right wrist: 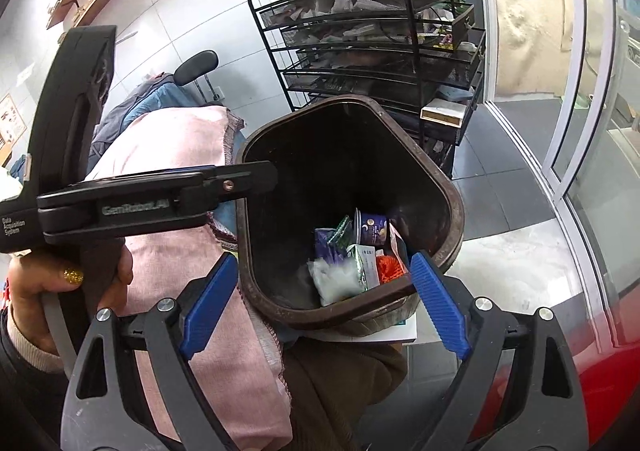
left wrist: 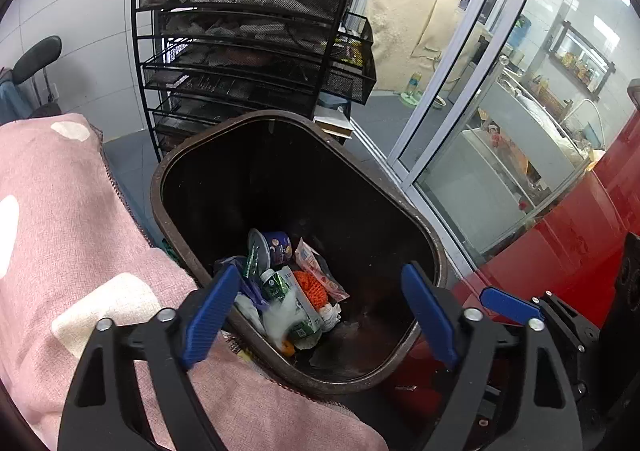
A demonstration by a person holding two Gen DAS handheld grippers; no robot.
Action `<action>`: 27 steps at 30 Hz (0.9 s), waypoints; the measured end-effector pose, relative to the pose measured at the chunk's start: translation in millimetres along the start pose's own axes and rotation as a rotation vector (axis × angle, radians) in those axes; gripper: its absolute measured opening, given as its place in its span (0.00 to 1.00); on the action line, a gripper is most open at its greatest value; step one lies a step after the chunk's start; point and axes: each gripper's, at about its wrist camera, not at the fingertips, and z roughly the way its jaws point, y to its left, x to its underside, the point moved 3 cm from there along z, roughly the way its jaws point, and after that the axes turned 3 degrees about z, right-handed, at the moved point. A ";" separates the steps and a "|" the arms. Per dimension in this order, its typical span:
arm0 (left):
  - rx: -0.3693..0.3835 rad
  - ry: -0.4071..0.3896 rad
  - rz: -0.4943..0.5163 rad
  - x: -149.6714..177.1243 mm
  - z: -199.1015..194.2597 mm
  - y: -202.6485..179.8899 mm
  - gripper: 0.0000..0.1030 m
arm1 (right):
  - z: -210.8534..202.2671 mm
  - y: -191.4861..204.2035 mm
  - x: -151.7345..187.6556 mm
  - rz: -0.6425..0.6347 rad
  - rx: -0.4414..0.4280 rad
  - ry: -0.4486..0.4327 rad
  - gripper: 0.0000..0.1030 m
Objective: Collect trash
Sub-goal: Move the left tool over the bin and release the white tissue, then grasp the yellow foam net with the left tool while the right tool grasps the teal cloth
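A dark brown trash bin (left wrist: 424,227) stands open below both grippers; it also shows in the right wrist view (right wrist: 452,187). Trash lies at its bottom: a blue yogurt cup (left wrist: 278,247), a green bottle (left wrist: 276,287), an orange net (left wrist: 314,287), white tissue (left wrist: 280,317), wrappers. In the right wrist view I see the cup (right wrist: 372,229), the net (right wrist: 390,267) and white tissue (right wrist: 334,277). My left gripper (left wrist: 324,315) is open and empty over the bin's near rim. My right gripper (right wrist: 324,305) is open and empty over the near rim. The left gripper's body (right wrist: 132,207) shows at left, above the bin's left rim.
A pink cushion (left wrist: 60,219) lies left of the bin. A black wire rack (left wrist: 240,47) with bottles stands behind it. A glass sliding door (left wrist: 460,63) is at right. A red surface (left wrist: 568,235) lies right of the bin. A white book (right wrist: 394,329) sits under the bin's near edge.
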 end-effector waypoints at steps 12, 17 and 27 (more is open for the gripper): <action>-0.003 -0.134 -0.037 3.5 -52.5 4.0 0.90 | 0.8 3.7 -4.0 -0.016 0.012 -0.003 0.86; -0.060 -0.195 -0.044 18.7 -84.3 16.7 0.91 | 2.6 21.2 -7.4 -0.060 -0.015 -0.008 0.86; -0.246 -0.291 -0.104 52.9 -152.9 75.9 0.95 | 10.4 101.1 -12.7 -0.234 -0.150 -0.012 0.87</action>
